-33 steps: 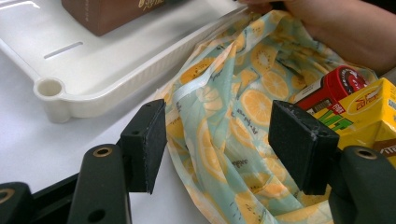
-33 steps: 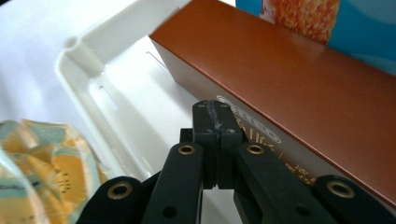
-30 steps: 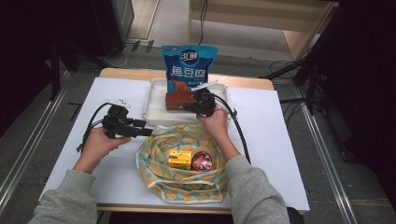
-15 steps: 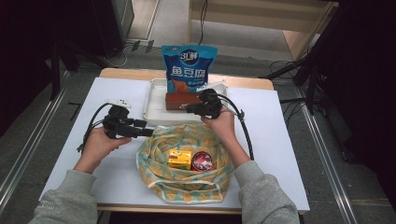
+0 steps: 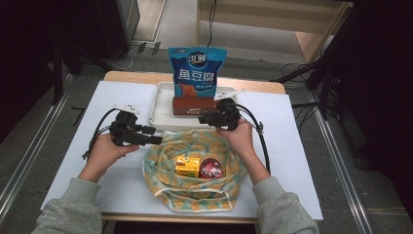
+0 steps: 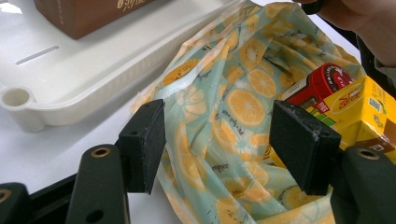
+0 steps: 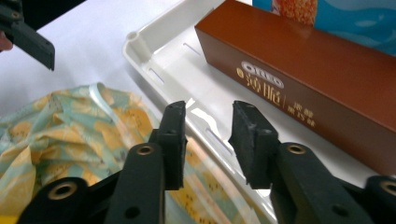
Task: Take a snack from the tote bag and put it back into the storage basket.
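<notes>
A brown biscuit box (image 5: 194, 106) lies in the white tray (image 5: 160, 109), and a blue snack bag (image 5: 196, 73) stands behind it. A citrus-print cloth bag (image 5: 195, 190) holds a yellow carton (image 5: 188, 166) and a red-lidded can (image 5: 210, 168). My right gripper (image 5: 202, 118) hovers over the tray's front rim (image 7: 163, 56), just short of the brown box (image 7: 299, 79). Its jaws have just been opening and nothing is between them. My left gripper (image 5: 157, 140) is open at the bag's left rim. The cloth (image 6: 233, 102) lies beyond its pads (image 6: 144, 140), untouched.
The table top (image 5: 302, 161) is white, with its edges close on every side. Black cables trail from both grippers across it. In the left gripper view the red can (image 6: 327, 81) and yellow carton (image 6: 369, 107) sit inside the bag, under the person's other hand.
My right gripper has drawn back from the brown box, to the right and toward the person, and its jaws have parted. The box stays in the tray. The left gripper has kept still.
</notes>
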Demonstrator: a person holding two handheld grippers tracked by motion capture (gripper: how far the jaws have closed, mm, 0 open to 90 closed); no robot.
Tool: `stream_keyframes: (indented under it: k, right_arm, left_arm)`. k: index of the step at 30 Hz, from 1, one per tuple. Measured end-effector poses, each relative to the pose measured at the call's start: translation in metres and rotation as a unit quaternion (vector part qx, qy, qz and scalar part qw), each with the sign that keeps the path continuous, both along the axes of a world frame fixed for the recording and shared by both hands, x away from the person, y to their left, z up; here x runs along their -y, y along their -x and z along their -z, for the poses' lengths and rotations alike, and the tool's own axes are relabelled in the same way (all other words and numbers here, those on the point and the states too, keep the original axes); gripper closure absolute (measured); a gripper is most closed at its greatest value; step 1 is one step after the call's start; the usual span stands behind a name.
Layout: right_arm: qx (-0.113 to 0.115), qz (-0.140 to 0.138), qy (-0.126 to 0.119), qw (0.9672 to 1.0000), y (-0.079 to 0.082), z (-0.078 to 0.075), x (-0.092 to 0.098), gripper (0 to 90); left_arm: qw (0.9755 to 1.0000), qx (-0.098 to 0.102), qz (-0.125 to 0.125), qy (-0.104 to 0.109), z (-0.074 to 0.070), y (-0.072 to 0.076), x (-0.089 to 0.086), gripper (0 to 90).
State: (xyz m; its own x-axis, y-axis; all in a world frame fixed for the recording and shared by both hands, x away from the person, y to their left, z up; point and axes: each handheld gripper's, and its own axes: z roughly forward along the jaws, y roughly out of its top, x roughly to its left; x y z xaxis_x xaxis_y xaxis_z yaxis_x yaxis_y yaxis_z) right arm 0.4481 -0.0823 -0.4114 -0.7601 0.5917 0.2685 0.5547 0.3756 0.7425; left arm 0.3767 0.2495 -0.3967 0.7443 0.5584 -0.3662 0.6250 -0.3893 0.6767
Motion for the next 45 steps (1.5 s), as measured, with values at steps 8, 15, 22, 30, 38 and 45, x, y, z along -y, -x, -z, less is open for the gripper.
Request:
stream_keyframes:
  k: [8, 15, 22, 30, 38, 45]
  right_arm:
    - [0.0, 0.001, -0.001, 1.0, 0.007, -0.001, 0.01, 59.2]
    - [0.013, -0.003, -0.003, 0.9999, 0.018, -0.006, 0.021, 53.5]
    - [0.017, -0.001, -0.001, 0.9999, 0.024, -0.005, 0.026, 49.3]
    - [0.019, -0.004, -0.004, 0.9998, 0.03, -0.004, 0.03, 43.6]
    - [0.02, 0.005, -0.005, 0.9998, 0.032, -0.004, 0.038, 41.6]
    - [0.024, 0.011, -0.004, 0.9996, 0.036, -0.004, 0.046, 40.7]
  left_arm:
    - [1.0, 0.002, 0.002, -0.003, 0.0, 0.001, 0.001, 36.7]
    - [1.0, 0.003, 0.008, -0.002, -0.001, 0.003, 0.002, 36.7]
    - [0.9999, 0.003, 0.015, -0.005, -0.001, 0.005, 0.002, 36.7]
    - [0.9999, 0.006, 0.015, -0.001, -0.004, 0.008, 0.001, 36.7]
    - [0.9998, 0.007, 0.019, -0.005, -0.003, 0.01, 0.005, 36.7]
    - [0.9995, 0.013, 0.027, -0.006, -0.006, 0.014, 0.012, 36.7]
